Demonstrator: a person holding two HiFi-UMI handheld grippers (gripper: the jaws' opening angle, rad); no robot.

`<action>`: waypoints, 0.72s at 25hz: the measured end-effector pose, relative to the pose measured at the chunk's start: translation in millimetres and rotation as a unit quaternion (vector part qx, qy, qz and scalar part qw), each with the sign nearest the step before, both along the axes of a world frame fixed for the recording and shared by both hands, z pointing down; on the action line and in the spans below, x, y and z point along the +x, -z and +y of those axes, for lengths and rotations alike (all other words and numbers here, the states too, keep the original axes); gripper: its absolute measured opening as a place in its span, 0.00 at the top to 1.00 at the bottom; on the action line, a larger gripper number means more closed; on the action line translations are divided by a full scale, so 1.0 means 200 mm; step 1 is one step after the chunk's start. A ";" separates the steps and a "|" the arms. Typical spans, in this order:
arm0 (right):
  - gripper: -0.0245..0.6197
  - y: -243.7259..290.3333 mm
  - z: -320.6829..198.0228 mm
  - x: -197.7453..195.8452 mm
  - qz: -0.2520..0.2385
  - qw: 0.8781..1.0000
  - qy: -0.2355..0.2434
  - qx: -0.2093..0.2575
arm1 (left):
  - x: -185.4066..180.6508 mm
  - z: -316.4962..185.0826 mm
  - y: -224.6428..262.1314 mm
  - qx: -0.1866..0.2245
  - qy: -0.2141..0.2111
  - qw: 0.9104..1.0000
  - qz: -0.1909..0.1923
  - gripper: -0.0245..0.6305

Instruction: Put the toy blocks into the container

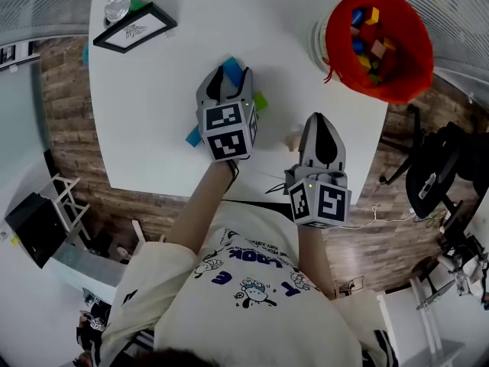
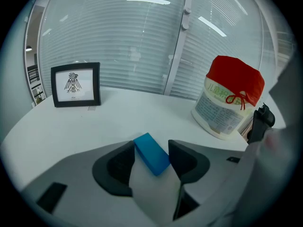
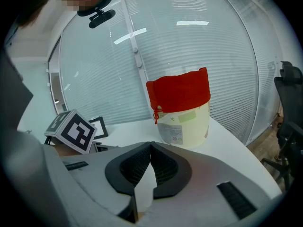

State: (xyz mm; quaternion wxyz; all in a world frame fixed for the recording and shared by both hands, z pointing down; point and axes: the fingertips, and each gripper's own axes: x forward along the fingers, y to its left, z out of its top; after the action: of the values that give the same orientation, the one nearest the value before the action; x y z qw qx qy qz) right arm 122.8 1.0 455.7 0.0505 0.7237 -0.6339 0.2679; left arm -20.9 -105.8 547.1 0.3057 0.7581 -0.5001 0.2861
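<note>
Two grippers work over a white table [image 1: 290,60]. The left gripper [image 1: 230,81] has its jaws spread wide, and a blue block [image 2: 151,159] lies slantwise on the table between them, not clamped. The right gripper [image 3: 151,145] is at the near edge with its jaws pressed together and nothing in them. A red-lined tub [image 1: 412,60] stands at the far right corner with coloured blocks [image 1: 368,37] inside. Loose on the table are a green block [image 1: 260,102] just right of the left gripper, a second blue block [image 1: 193,136] at its left, and a tan block [image 1: 291,138] beside the right gripper. A picture frame [image 1: 135,27] sits far left.
</note>
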 end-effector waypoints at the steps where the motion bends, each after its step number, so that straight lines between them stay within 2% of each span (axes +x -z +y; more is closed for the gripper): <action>1: 0.92 0.00 0.00 0.00 0.000 1.000 0.000 0.000 | 0.00 0.00 0.00 -0.001 -0.002 1.000 0.002 0.59; 12: 0.92 0.01 -0.02 -0.02 -0.001 1.000 0.001 0.002 | -0.02 0.01 0.00 -0.016 -0.025 0.999 0.018 0.62; 18: 0.92 0.02 -0.03 -0.03 0.000 1.000 0.005 0.004 | -0.02 0.01 0.00 -0.018 -0.056 0.998 0.015 0.63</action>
State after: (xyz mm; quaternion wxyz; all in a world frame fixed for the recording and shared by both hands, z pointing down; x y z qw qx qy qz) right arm 117.0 -4.7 452.7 0.0488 0.7205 -0.6390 0.2649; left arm -24.4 -103.4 547.5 0.3100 0.7836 -0.4469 0.3003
